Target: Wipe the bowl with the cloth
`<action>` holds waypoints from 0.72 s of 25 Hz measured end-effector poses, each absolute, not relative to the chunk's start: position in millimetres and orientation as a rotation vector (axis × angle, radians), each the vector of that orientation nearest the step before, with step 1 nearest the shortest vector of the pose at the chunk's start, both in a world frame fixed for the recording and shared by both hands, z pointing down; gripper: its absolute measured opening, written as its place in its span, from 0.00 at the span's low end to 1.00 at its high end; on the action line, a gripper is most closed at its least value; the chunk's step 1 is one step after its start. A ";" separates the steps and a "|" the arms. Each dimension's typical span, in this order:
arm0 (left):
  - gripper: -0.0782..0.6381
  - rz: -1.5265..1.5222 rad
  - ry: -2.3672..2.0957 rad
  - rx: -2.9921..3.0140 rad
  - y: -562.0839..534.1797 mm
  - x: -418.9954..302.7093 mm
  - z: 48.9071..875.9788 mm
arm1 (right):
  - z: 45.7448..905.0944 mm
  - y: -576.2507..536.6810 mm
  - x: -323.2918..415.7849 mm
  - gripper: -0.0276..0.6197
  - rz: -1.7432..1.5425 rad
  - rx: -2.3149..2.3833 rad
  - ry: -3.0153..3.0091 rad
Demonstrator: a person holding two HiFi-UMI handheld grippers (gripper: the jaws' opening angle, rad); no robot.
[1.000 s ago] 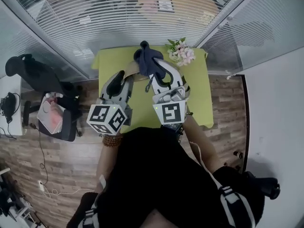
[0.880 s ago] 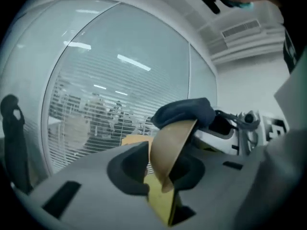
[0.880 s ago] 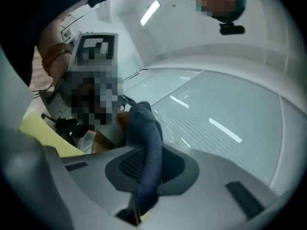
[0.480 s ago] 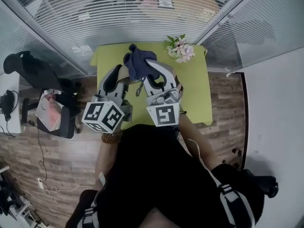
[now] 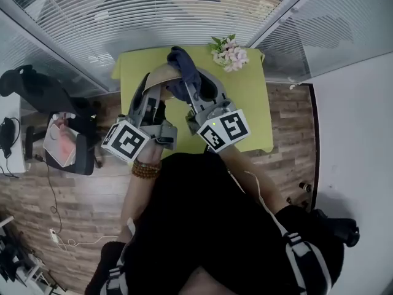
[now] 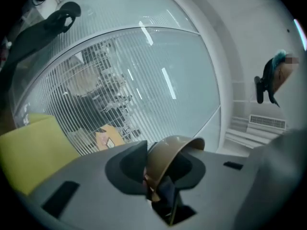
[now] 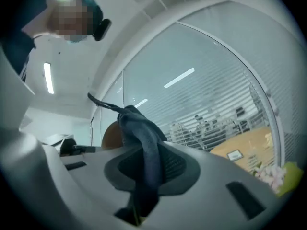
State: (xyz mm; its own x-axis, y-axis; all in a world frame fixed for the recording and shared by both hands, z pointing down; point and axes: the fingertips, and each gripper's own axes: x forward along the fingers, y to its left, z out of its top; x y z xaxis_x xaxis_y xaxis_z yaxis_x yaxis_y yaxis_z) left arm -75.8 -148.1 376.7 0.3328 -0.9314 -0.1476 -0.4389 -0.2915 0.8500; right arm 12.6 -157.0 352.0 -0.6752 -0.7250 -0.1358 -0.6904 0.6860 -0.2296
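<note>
In the head view my left gripper point(image 5: 153, 83) is shut on the rim of a tan bowl point(image 5: 161, 75), held up over the green table point(image 5: 249, 112). Its jaws have just been opening a little, and the rim stays between them. The left gripper view shows the bowl point(image 6: 169, 151) tilted on edge between the two grey fingers point(image 6: 125, 169). My right gripper point(image 5: 193, 80) is shut on a dark blue cloth point(image 5: 183, 65), which lies against the bowl's right side. In the right gripper view the cloth point(image 7: 145, 145) hangs over the jaws, with the bowl point(image 7: 111, 134) just behind it.
A bunch of pale flowers point(image 5: 228, 53) lies at the table's far right corner. Glass walls with blinds point(image 5: 92, 23) close off the far side. A black chair point(image 5: 37, 91) and a stool with papers point(image 5: 64, 147) stand to the left on the wood floor.
Both grippers have rolled, so their marker cubes now sit tilted. The bowl has turned with the left gripper, and bowl and cloth sit further toward the table's far edge.
</note>
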 end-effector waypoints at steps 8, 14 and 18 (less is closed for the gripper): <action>0.33 -0.430 -1.062 2.169 -150.8 -26.1 404.0 | 380.5 -179.8 34.5 0.11 -0.101 -1.246 2.942; 0.22 0.254 -1.366 2.386 -148.2 -19.0 444.9 | 383.3 -137.2 14.2 0.11 1.281 -1.215 3.123; 0.21 0.089 -1.298 2.340 -147.2 -21.0 437.0 | 375.0 -127.9 4.0 0.11 1.469 -1.212 3.012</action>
State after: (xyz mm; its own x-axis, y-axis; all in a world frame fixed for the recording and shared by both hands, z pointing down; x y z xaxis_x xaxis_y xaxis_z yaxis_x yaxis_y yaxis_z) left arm -21.0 -147.2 437.0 0.5526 -0.7879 0.2717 -0.8176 -0.4491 0.3604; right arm 4.0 -127.9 375.0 -0.6911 -0.7185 0.0781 -0.3808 0.4538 0.8056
